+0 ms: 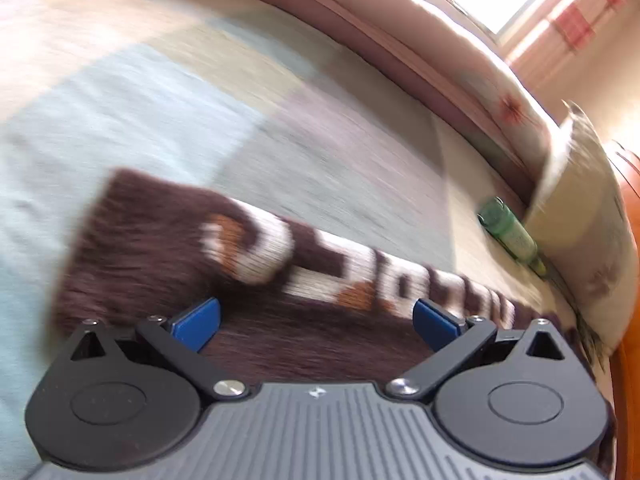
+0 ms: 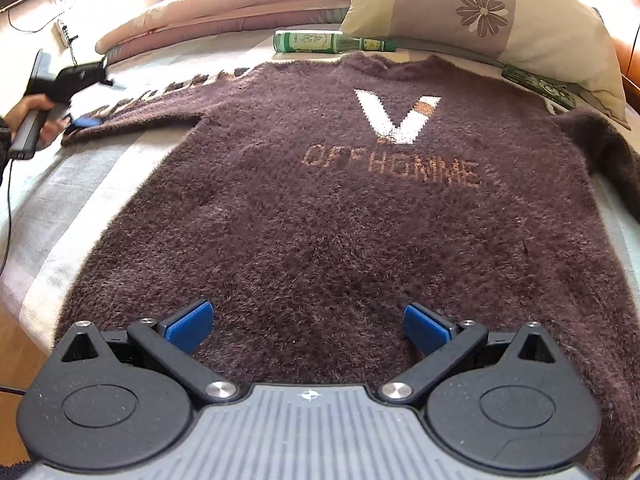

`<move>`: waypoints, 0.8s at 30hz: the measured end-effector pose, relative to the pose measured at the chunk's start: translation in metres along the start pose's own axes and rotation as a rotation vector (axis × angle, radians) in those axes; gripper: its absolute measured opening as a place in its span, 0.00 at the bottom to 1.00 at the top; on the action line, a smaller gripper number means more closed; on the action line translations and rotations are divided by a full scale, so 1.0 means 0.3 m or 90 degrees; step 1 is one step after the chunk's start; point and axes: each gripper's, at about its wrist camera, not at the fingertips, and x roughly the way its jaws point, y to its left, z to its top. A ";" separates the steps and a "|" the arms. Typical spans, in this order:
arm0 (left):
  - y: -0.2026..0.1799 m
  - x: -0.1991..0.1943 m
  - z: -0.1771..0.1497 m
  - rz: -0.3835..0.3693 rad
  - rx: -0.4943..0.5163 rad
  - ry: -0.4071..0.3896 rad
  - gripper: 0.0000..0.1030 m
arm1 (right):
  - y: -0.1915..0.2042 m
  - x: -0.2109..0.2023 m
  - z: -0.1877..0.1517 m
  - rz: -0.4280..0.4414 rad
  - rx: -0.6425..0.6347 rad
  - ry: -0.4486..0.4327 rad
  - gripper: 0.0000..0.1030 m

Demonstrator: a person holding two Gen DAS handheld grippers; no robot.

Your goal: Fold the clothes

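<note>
One garment: a fuzzy brown sweater (image 2: 320, 208) lies spread flat on the bed (image 2: 52, 200), lettered side up, its hem just ahead of the right claw (image 2: 308, 330) and its neck at the far end.
Progress: body unfolded and both sleeves out to the sides; this flat spread fits a sweater laid out for folding or one opened out again, and the pictures do not settle which. All folds are left to make.
Left sleeve: the patterned sleeve (image 1: 280, 264) stretches away from the body, its cuff directly under the left claw (image 1: 316, 322).
Right sleeve: it (image 2: 600, 148) trails off far right of the right claw, partly out of view.
Right claw: fingers spread wide, gripping nothing, low over the hem.
Left claw: fingers likewise apart, nothing between them; the left-wrist view is motion-blurred.
Pillow: a flowered pillow (image 2: 480, 12) sits beyond the collar, crowding the right shoulder.
Quilt: a rolled quilt (image 2: 208, 4) lies far ahead, clear of the sweater.
Bottle: a green bottle (image 2: 320, 42) lies just past the neckline, likely in the way of any upward fold.
</note>
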 end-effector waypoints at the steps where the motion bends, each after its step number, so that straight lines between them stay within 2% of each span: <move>1: 0.013 -0.010 0.001 0.016 -0.008 -0.009 0.99 | -0.001 -0.001 0.000 -0.001 0.001 -0.001 1.00; 3: -0.043 -0.003 -0.001 0.054 0.015 -0.001 0.99 | -0.001 -0.004 0.001 -0.001 0.003 -0.002 1.00; 5: -0.138 0.011 -0.017 0.048 0.054 0.011 0.99 | 0.002 -0.005 0.003 -0.001 0.002 -0.001 1.00; 11: -0.479 0.100 -0.154 -0.188 0.161 0.112 0.99 | 0.021 -0.006 0.011 0.003 -0.001 -0.001 1.00; 14: -0.602 0.168 -0.220 -0.234 0.192 0.161 0.99 | 0.028 -0.005 0.016 0.006 0.000 0.001 1.00; 17: -0.612 0.213 -0.269 -0.220 0.205 0.188 0.99 | 0.021 -0.002 0.029 0.000 0.014 -0.003 1.00; 19: -0.569 0.219 -0.282 -0.202 0.200 0.197 0.99 | 0.012 0.010 0.032 -0.008 0.028 0.004 1.00; 21: -0.513 0.183 -0.283 -0.228 0.181 0.189 0.99 | -0.002 0.031 0.029 -0.016 0.042 0.022 1.00; 24: -0.426 0.114 -0.269 -0.198 0.174 0.166 0.99 | -0.015 0.044 0.011 -0.020 0.055 0.020 1.00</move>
